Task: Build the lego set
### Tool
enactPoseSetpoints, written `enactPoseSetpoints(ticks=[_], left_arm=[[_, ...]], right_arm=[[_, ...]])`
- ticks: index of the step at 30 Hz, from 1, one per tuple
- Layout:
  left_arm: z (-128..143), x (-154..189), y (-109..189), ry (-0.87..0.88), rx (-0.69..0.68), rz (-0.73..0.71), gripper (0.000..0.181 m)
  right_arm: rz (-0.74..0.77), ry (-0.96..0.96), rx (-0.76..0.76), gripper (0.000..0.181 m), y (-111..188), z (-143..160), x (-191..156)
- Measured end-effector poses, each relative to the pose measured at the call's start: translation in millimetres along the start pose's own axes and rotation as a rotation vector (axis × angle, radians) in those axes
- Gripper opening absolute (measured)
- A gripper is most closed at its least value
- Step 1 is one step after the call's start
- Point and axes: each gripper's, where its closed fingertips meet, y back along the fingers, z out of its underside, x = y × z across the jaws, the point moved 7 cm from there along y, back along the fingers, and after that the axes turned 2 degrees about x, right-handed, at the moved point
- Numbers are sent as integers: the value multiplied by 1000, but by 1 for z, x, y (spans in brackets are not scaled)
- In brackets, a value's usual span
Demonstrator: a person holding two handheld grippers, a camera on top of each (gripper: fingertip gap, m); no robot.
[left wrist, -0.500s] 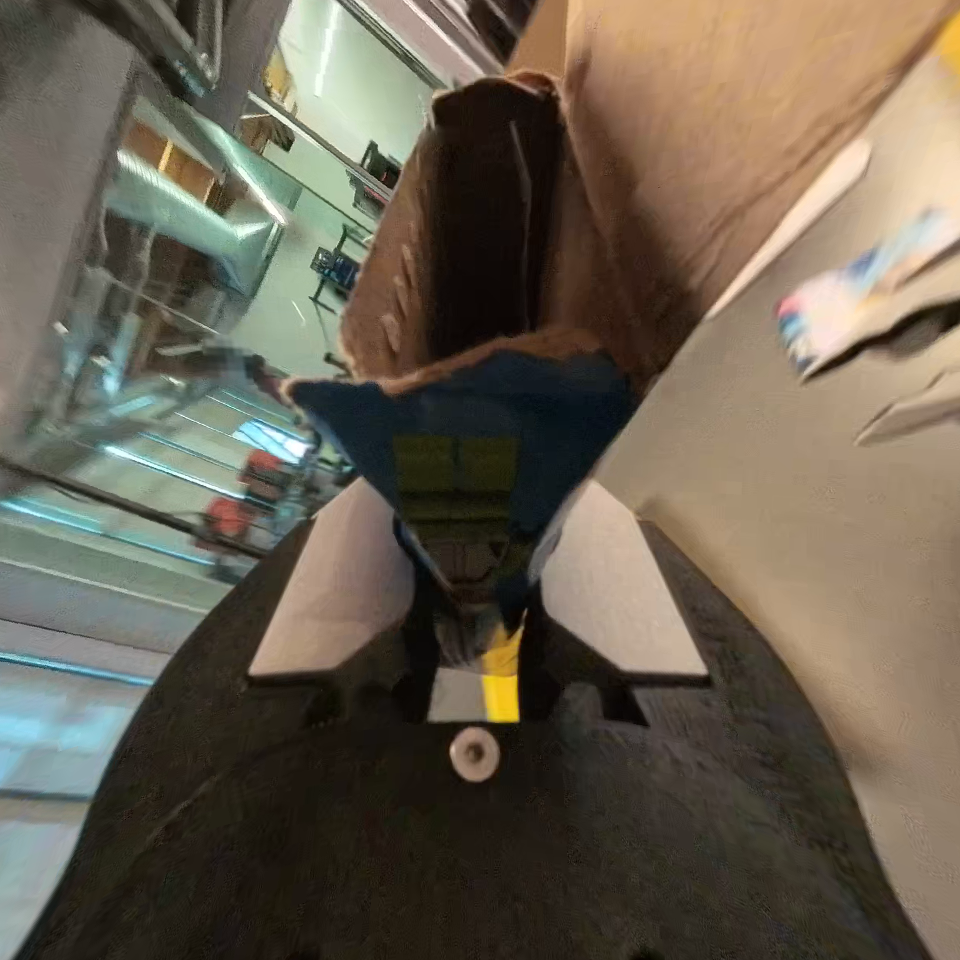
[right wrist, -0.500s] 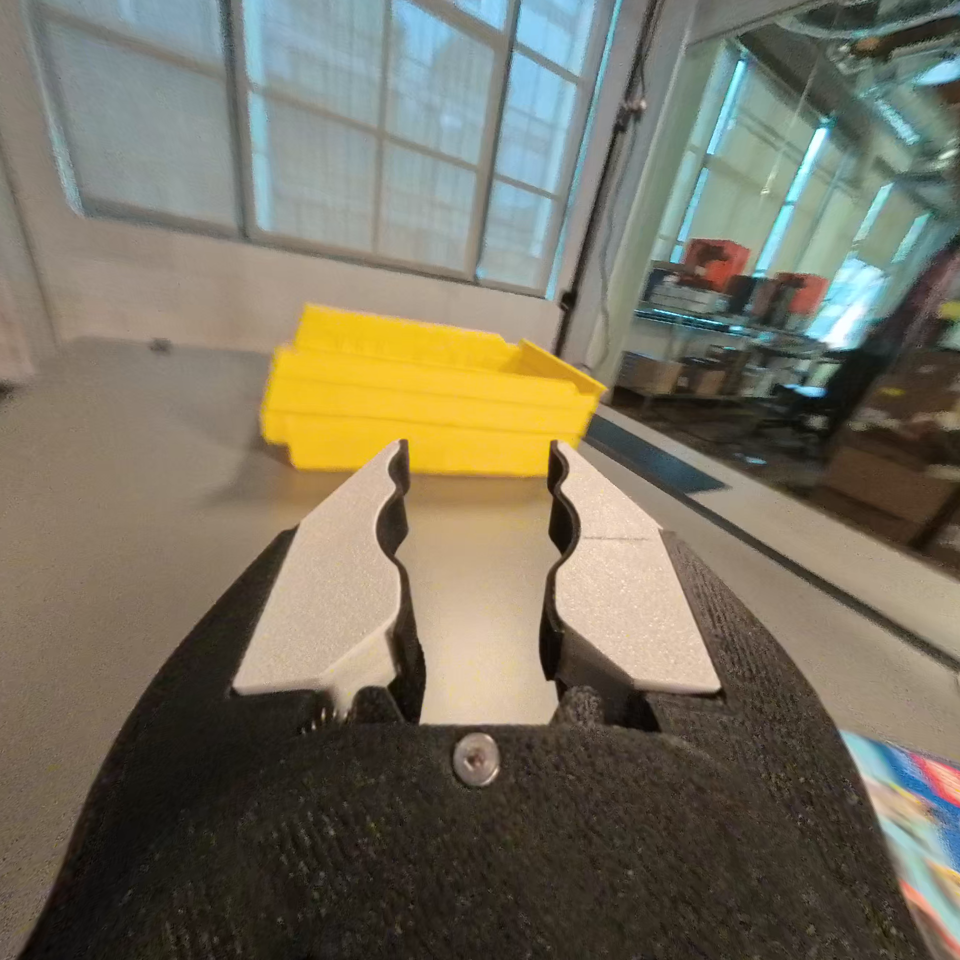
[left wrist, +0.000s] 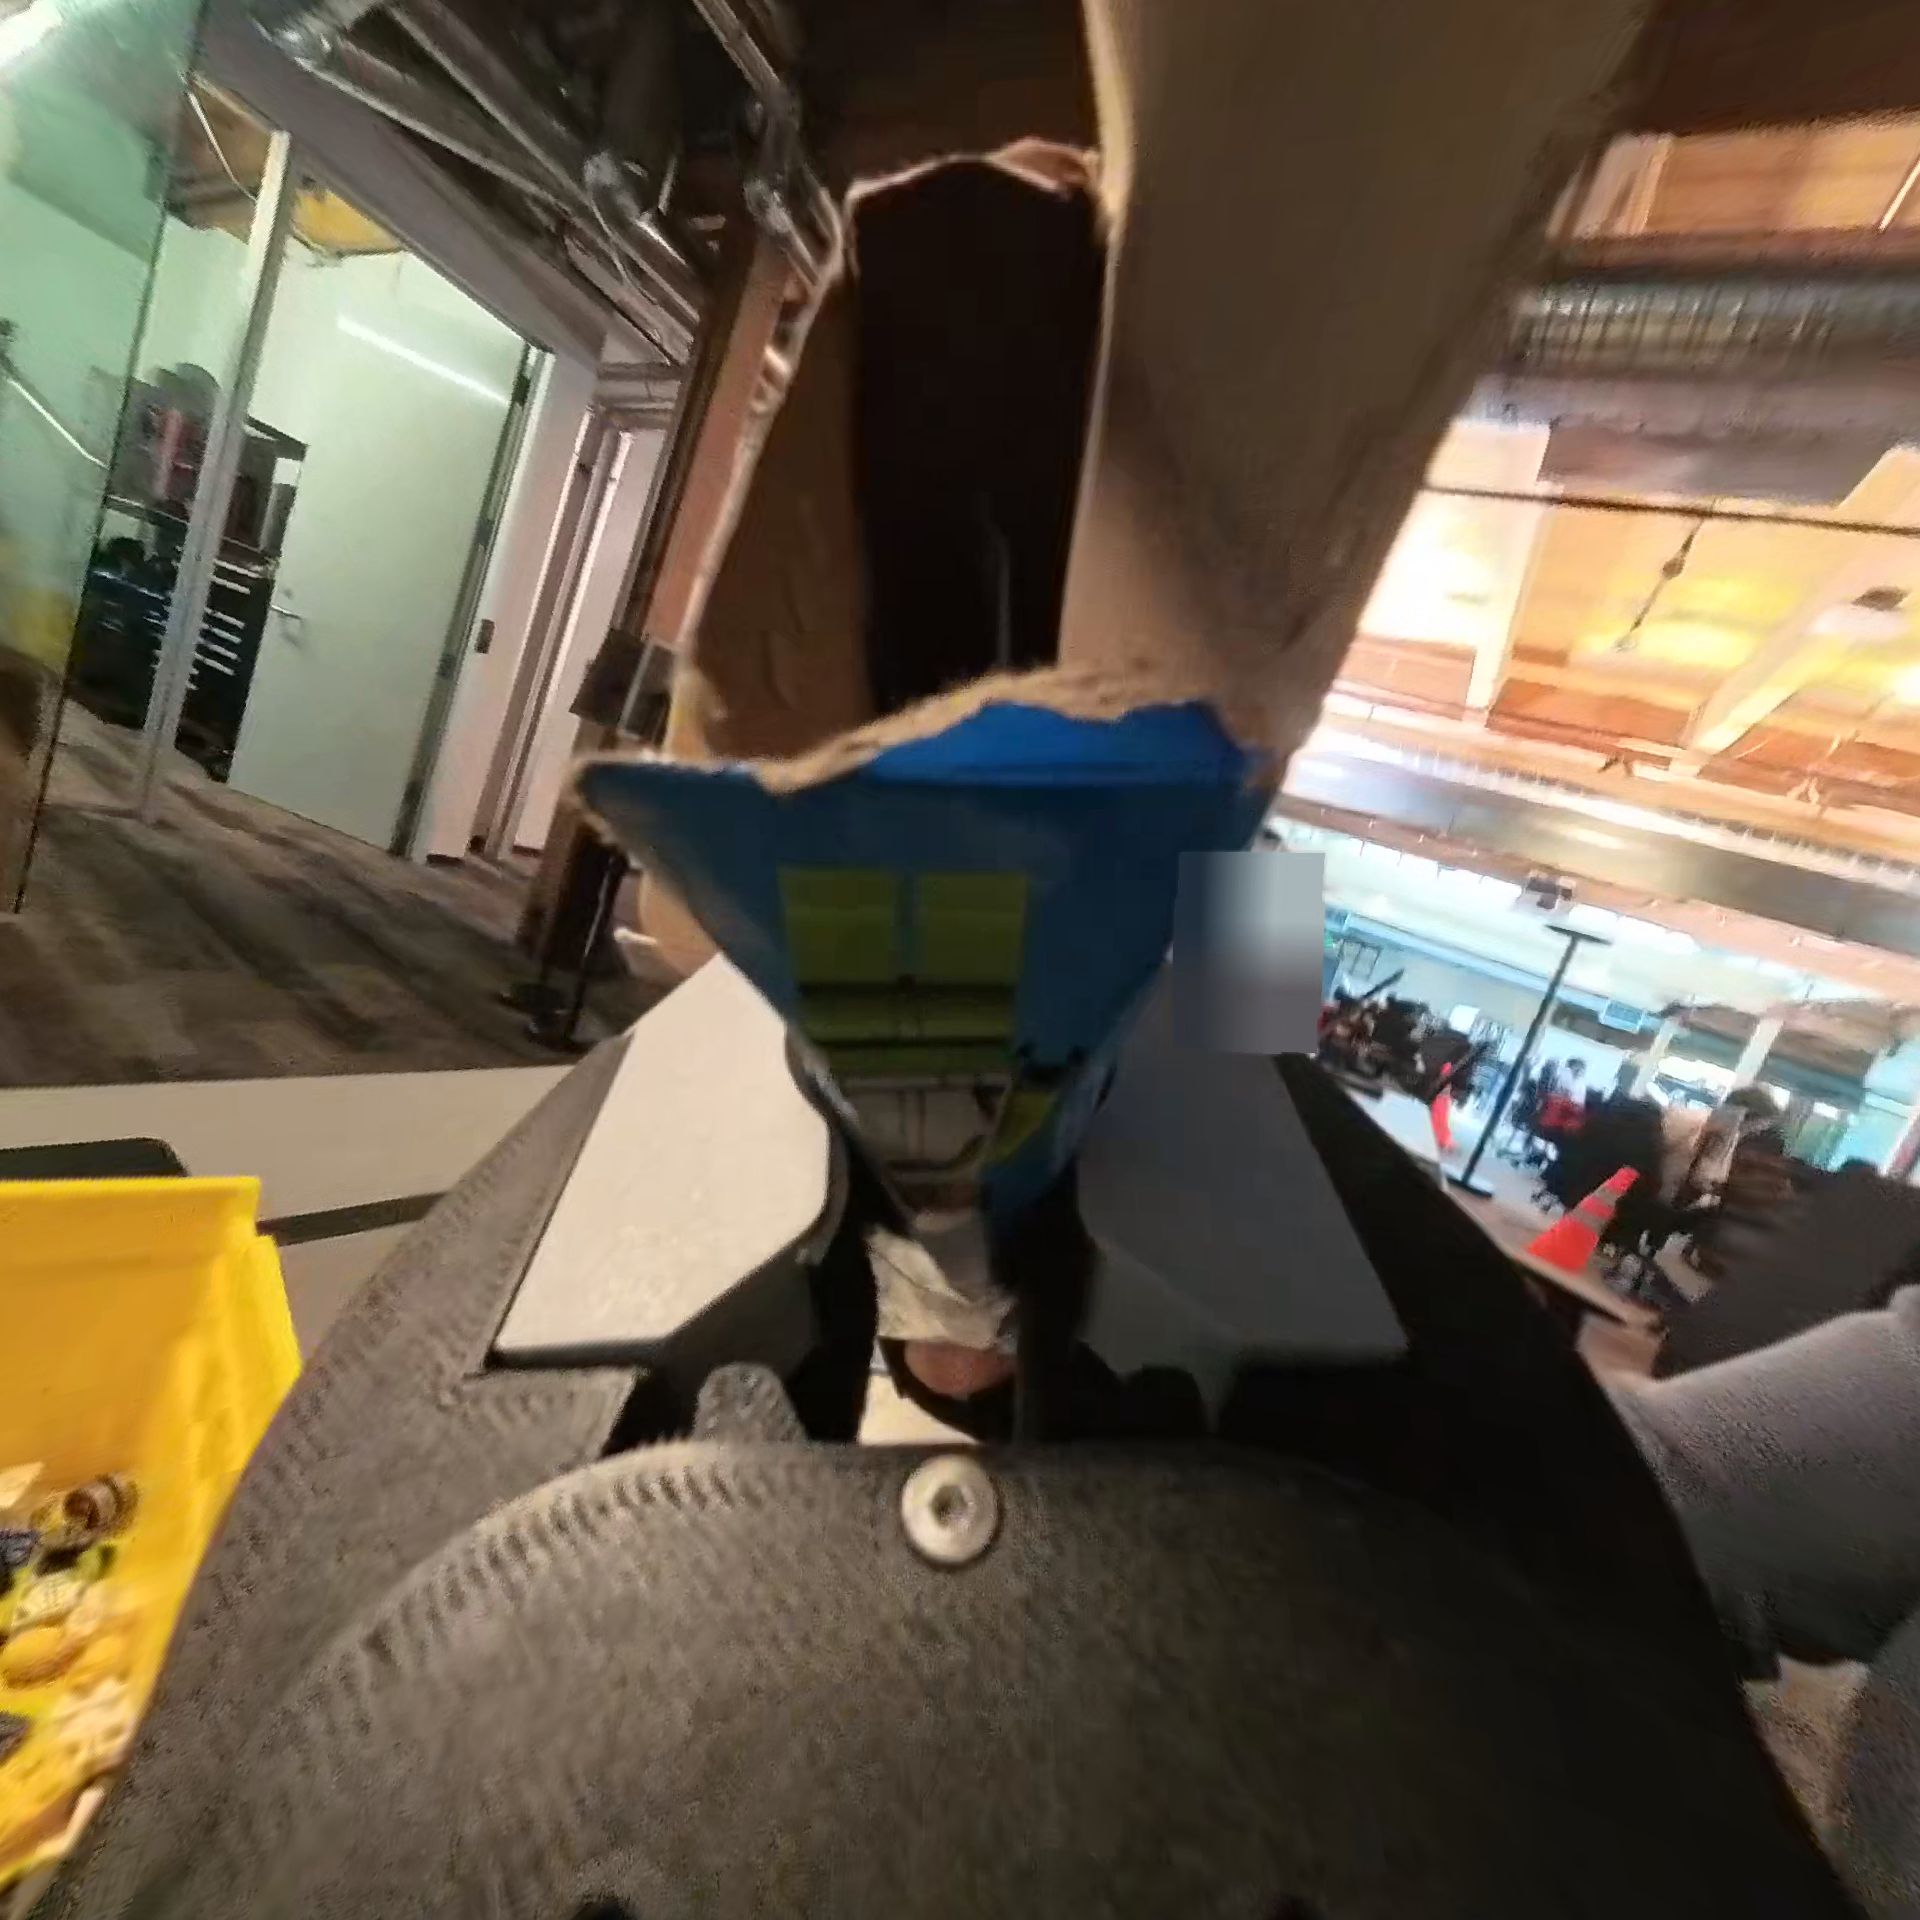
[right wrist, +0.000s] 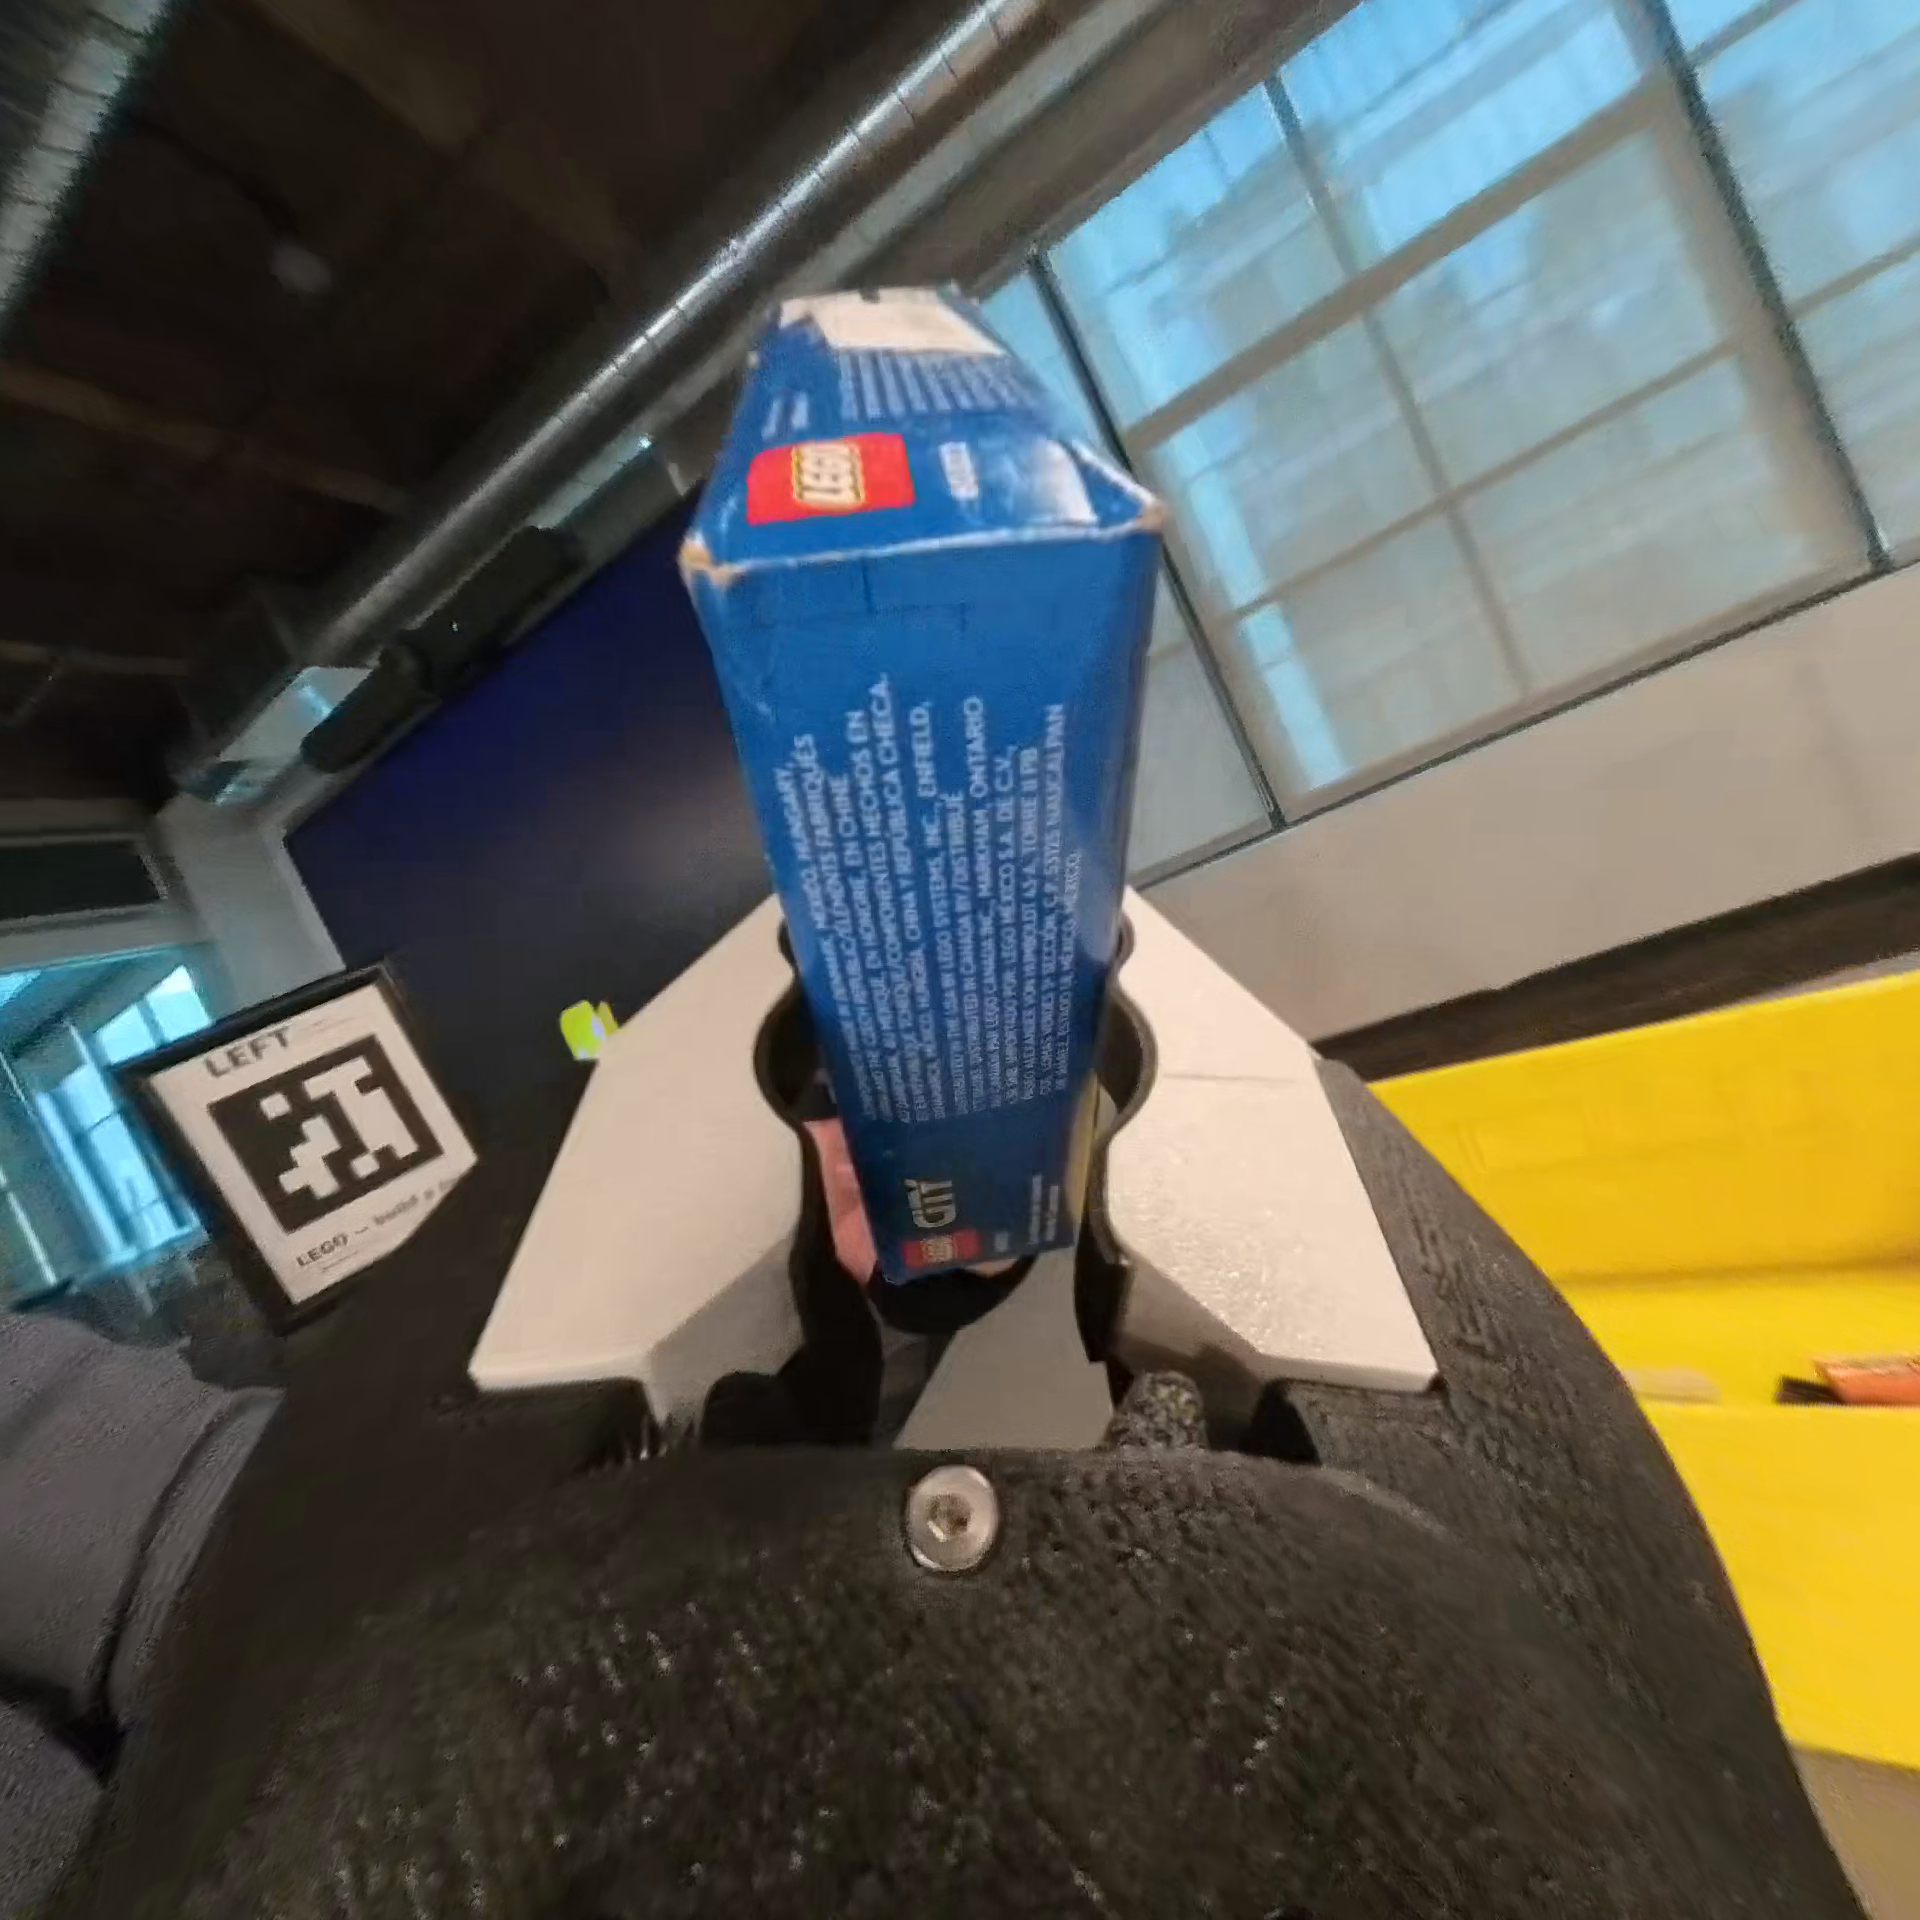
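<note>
My left gripper (left wrist: 956,1023) is shut on the torn blue flap (left wrist: 935,821) of an opened cardboard lego box. The box's brown inside (left wrist: 966,468) gapes upward beyond the fingers. My right gripper (right wrist: 956,914) is shut on the narrow side of a blue lego box (right wrist: 935,623) and holds it up in the air, long axis pointing away. No view shows both grippers on one box, so I cannot tell if it is the same box. The left gripper's marker plate (right wrist: 322,1122) shows at the left of the right wrist view.
A yellow bin (left wrist: 156,1320) with several small loose pieces (left wrist: 62,1621) sits low on the left. It also shows in the right wrist view (right wrist: 1662,1143), holding an orange item (right wrist: 1860,1377). Grey sleeves (left wrist: 1766,1475) (right wrist: 94,1455) are close by. An orange cone (left wrist: 1584,1216) stands far off. The tips of both grippers are at nearly the same place.
My right gripper was open and empty over the table facing the yellow bin; now it is shut on the blue box and tilted up. My left gripper has swung round, still holding the flap.
</note>
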Motion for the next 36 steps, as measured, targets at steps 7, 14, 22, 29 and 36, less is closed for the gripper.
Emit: enactPoseSetpoints(ticks=[7, 14, 22, 29, 36], left_arm=[[31, -18, 81, -24, 34, -455, 80], [119, -27, 104, -341, -470, -824, 43], [144, -19, 72, -334, -451, -998, 2], [157, -6, 58, -408, -458, -1033, 1], [158, -5, 59, -405, -434, -1038, 1]], right_arm=[[320, 226, -379, 41, -12, -52, 30], [548, 538, -1182, 38, -47, -56, 45], [646, 559, -1490, 36, -66, -44, 41], [711, 605, -1748, 36, -61, -27, 51], [729, 677, -1795, 34, -74, -25, 51]])
